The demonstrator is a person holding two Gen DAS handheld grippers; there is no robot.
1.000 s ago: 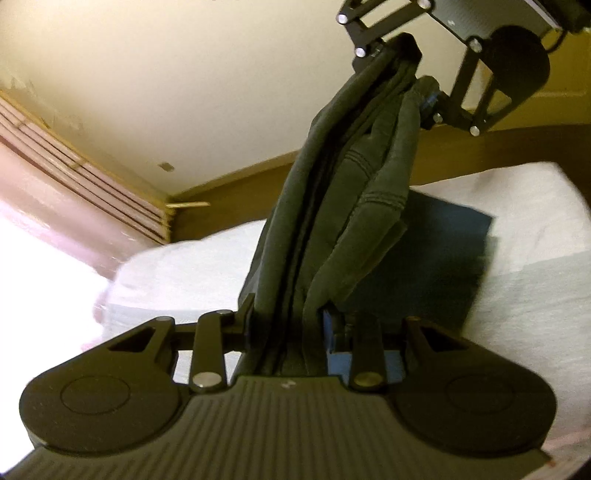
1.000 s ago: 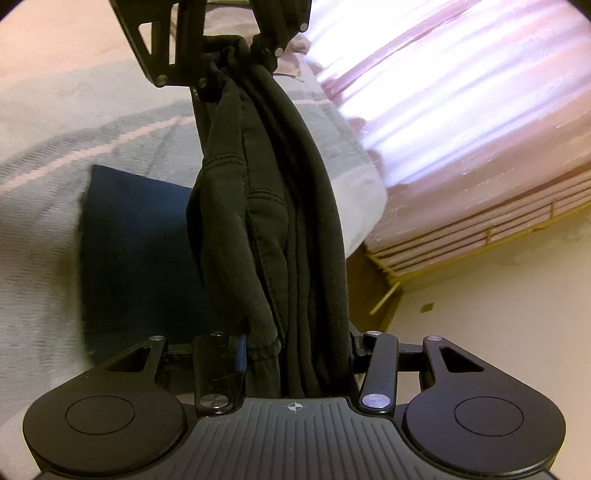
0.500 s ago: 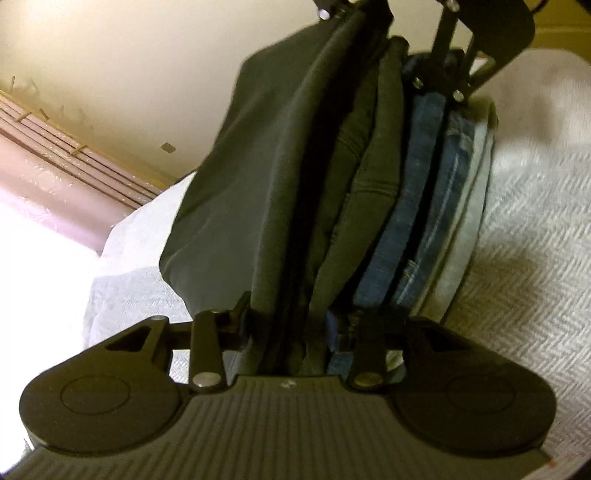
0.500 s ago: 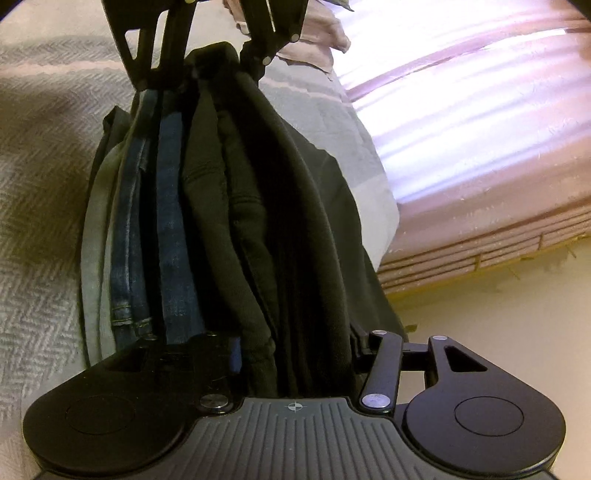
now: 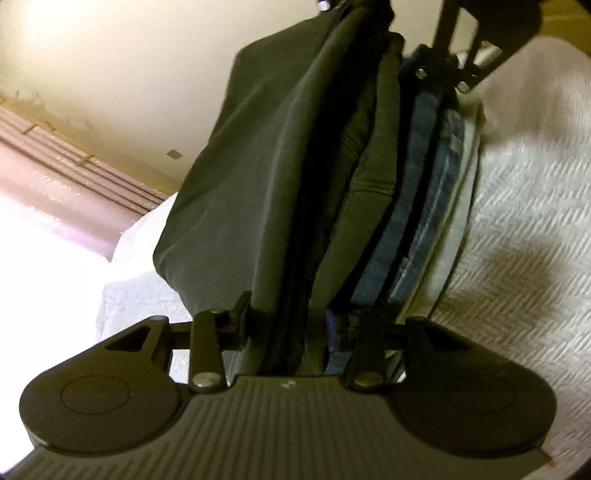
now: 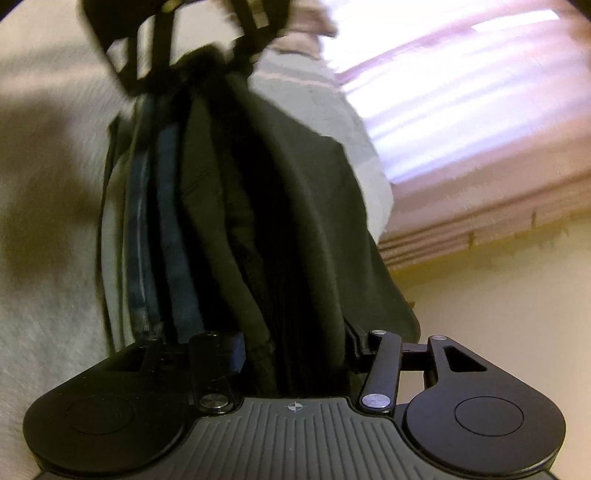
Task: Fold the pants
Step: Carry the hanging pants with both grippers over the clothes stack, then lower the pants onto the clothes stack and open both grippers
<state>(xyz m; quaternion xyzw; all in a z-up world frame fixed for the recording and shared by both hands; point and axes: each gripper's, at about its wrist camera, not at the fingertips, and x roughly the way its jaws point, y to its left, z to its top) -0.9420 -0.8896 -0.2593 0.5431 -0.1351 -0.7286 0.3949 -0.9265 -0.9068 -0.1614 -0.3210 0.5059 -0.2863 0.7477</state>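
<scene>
Folded dark grey pants (image 5: 258, 184) stretch between my two grippers, close against a stack of folded jeans (image 5: 424, 206). My left gripper (image 5: 291, 332) is shut on one end of the pants. At the top of the left wrist view my right gripper (image 5: 388, 29) is shut on the other end. In the right wrist view the pants (image 6: 295, 221) run from my right gripper (image 6: 295, 347) up to my left gripper (image 6: 207, 62), with the jeans stack (image 6: 155, 221) to the left. Whether the pants rest on the stack I cannot tell.
A white herringbone bed cover (image 5: 517, 221) lies under the stack and is also seen as the bed cover (image 6: 48, 295). A bright pink curtain (image 6: 443, 92) and a cream wall (image 5: 129, 55) sit past the bed's edge.
Both grippers carried the pants from hanging over a dark blue cloth down against the stack of folded jeans. The stack now fills more of both views.
</scene>
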